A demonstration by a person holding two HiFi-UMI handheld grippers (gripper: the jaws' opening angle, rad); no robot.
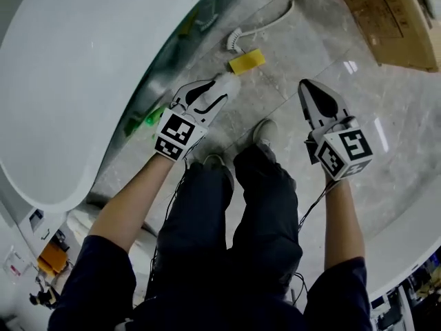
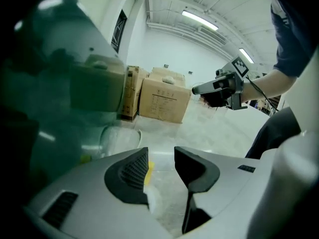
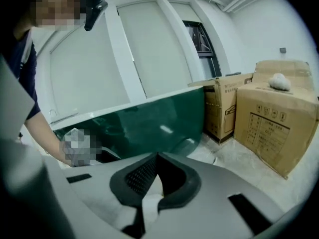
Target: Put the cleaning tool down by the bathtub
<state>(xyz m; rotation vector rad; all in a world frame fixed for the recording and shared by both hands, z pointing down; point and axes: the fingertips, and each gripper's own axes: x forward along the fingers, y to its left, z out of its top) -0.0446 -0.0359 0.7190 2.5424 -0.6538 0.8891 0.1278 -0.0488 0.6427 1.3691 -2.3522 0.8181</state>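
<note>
Fingers [image 2: 130, 176] of the left gripper [image 2: 160, 156] stand wide, nothing between; the right gripper [image 3: 158, 158] is pressed together, empty. The cleaning tool [image 1: 246, 61] lies on the floor [image 1: 324, 50] just beside the bathtub [image 1: 83, 67], far of the left gripper. We judge the put-down done; next, just keep clear of it.

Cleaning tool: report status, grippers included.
Left gripper open, empty. Right gripper shut, empty. Cleaning tool lies on the floor beside the bathtub, clear of both.
</note>
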